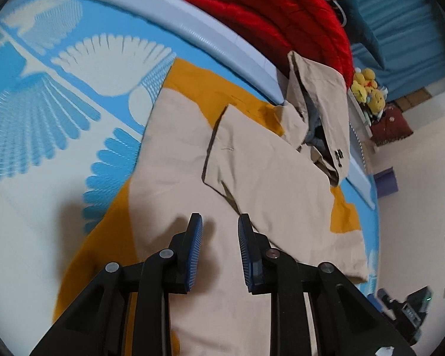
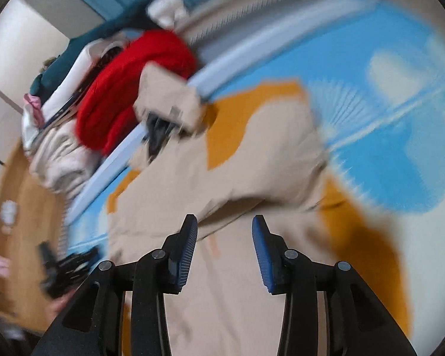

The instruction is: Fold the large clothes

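Observation:
A beige garment with orange panels [image 1: 252, 178] lies spread on a blue-and-white patterned bed sheet [image 1: 59, 103], partly folded, with its hood end [image 1: 317, 101] at the far side. My left gripper [image 1: 219, 222] is open and empty just above the beige cloth. In the right wrist view the same garment [image 2: 252, 172] shows blurred. My right gripper [image 2: 224, 222] is open and empty above a beige fold. The other gripper [image 2: 62, 270] shows at the lower left of the right wrist view.
A red quilted jacket [image 1: 281, 14] and other piled clothes [image 2: 59, 148] lie beyond the pale blue bed edge [image 1: 192, 29]. Yellow plush toys [image 1: 368, 89] sit at the right. A wooden surface [image 2: 17, 222] is at the left of the right wrist view.

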Available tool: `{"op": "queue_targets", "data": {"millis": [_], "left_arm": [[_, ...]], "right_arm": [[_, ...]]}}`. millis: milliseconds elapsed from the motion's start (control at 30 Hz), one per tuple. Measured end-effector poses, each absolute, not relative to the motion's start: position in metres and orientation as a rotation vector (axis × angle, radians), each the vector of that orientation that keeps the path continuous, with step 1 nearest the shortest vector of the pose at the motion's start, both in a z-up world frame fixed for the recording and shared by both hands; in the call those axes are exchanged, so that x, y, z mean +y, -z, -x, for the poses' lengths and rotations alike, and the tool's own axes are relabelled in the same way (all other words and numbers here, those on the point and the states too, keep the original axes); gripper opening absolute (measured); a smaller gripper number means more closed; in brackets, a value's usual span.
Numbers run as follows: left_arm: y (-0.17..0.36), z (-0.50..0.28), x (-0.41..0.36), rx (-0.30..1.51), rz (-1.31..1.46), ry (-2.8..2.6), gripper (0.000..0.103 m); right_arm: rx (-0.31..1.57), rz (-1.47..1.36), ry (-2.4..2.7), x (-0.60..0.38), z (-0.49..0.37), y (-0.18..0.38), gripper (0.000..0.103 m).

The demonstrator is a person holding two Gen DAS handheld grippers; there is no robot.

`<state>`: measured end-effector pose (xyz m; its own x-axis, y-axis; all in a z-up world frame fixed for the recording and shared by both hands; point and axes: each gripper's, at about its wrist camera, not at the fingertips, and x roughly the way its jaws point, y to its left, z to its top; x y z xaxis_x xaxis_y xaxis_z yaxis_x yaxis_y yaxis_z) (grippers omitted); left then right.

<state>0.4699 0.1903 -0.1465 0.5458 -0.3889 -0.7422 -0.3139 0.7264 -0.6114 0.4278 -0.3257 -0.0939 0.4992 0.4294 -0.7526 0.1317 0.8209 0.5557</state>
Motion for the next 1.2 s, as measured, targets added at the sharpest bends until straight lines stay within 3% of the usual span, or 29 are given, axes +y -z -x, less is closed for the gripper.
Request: {"op": "queue_targets", "data": {"millis": [100,200,367,400,467,500,700,767,833,900,933,1100,1200], "left_arm": [[0.167,-0.486,0.191,1.034,0.839,0.086,0.027],[0.181,-0.501,0.189,1.047,0.853,0.084,0.029],[0.194,-0.518,0.185,1.015,0.925,0.073,0.030],[0.194,-0.520,0.182,1.009,0.913,0.063,0.027],[0.184,-0.520,0.179,0.993,0.839,0.048,0.007],[0.176,-0.517,0.180,0.981,0.812,0.053,0.003],[0.095,-0.466,0.196,0.918,0.807,-0.004,0.002],[0.078,-0.442,0.198,0.936,0.800,-0.050,0.002],[0.085,-0.425,0.200,0.986,0.797,-0.111,0.011],[0.103,-0.412,0.207,1.073,0.738,-0.252,0.008],[0.108,-0.408,0.210,1.099,0.728,-0.294,0.001],[0.096,-0.397,0.206,1.045,0.627,-0.233,0.005],[0.101,-0.409,0.193,1.019,0.564,-0.139,0.006]], "right_arm": [[1.068,-0.731,-0.190,-0.336,-0.443,0.114,0.042],[1.058,-0.788,-0.181,-0.345,-0.453,0.122,0.050],[1.092,-0.917,-0.206,-0.354,-0.464,0.150,0.055],[1.099,-0.938,-0.204,-0.355,-0.466,0.155,0.055],[1.111,-0.986,-0.189,-0.356,-0.470,0.168,0.055],[1.116,-1.000,-0.190,-0.356,-0.472,0.173,0.055],[1.081,-1.118,-0.179,-0.365,-0.478,0.190,0.055],[1.050,-1.140,-0.140,-0.376,-0.476,0.188,0.055],[1.064,-1.130,-0.085,-0.383,-0.474,0.188,0.053],[1.116,-1.121,0.033,-0.393,-0.466,0.195,0.038],[1.166,-1.098,0.105,-0.397,-0.462,0.199,0.038],[1.223,-0.981,0.281,-0.403,-0.438,0.178,0.039],[1.140,-0.858,0.253,-0.391,-0.434,0.143,0.039]]}}
